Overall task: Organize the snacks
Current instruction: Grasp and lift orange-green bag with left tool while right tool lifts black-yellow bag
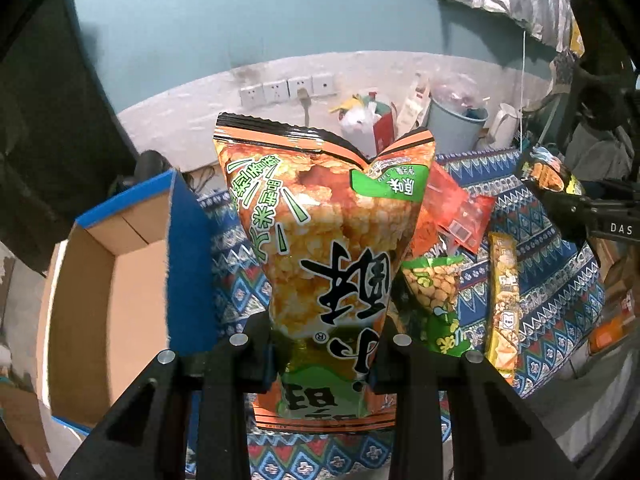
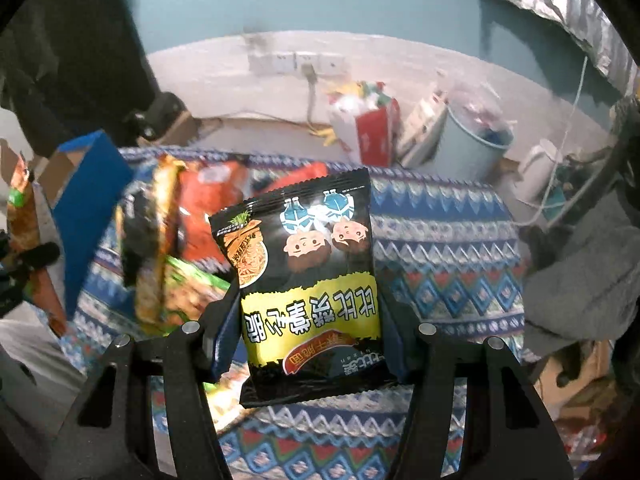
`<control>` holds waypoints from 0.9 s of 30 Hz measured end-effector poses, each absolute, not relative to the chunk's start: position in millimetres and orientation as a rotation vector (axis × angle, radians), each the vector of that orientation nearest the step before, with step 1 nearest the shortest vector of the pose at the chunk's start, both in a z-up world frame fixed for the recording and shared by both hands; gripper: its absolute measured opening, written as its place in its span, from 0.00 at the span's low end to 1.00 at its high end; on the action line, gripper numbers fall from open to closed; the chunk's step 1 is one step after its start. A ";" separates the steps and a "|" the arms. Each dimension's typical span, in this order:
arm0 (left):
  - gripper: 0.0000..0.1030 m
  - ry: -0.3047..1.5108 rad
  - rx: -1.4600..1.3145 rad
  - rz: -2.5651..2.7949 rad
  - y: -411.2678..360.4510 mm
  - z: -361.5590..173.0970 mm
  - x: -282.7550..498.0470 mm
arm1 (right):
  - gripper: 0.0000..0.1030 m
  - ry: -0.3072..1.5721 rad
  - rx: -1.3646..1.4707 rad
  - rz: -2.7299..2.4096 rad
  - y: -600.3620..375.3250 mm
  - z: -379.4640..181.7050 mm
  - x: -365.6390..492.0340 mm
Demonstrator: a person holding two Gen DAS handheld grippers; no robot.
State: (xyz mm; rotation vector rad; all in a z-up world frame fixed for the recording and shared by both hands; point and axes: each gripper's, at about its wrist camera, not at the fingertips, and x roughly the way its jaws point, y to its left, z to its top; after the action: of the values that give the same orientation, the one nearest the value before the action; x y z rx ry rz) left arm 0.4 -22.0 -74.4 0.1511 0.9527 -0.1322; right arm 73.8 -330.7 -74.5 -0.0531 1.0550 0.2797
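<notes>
Now the left gripper [image 1: 326, 354] pinches an orange puffed-rice snack bag [image 1: 320, 248]; a blue-edged cardboard box [image 1: 120, 264] sits at nine o'clock. Meanwhile the right gripper [image 2: 310, 336] clamps a black-and-yellow snack packet [image 2: 308, 280] above the patterned cloth [image 2: 448, 248].

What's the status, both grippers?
Left gripper shut on orange bag, lifted. Right gripper shut on black packet, lifted. Open box at left, nothing blocking it. More snacks on the cloth.

Background's pretty cluttered: row of wall sockets [image 1: 286, 90] low on the teal wall, red-and-white bag [image 1: 370, 126] right below them, pale blue bucket [image 1: 456, 122] beside that, white kettle [image 1: 505, 124] further right.
</notes>
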 end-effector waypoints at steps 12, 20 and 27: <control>0.32 0.920 0.096 -0.076 19.0 -54.0 2.9 | 0.57 0.976 -0.074 0.380 -272.1 -51.5 83.2; 0.32 0.897 0.058 -0.046 47.1 -42.7 -0.9 | 0.57 0.957 -0.090 0.459 -223.3 -42.7 91.8; 0.32 0.865 0.035 0.003 77.2 -35.2 -4.8 | 0.57 0.950 -0.103 0.530 -177.2 -38.4 97.8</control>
State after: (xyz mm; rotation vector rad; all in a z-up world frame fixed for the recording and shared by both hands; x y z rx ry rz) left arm -4.8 77.2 -35.2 0.0349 0.8648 0.0031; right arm 97.8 -177.2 -38.4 -0.1027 0.9500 0.5305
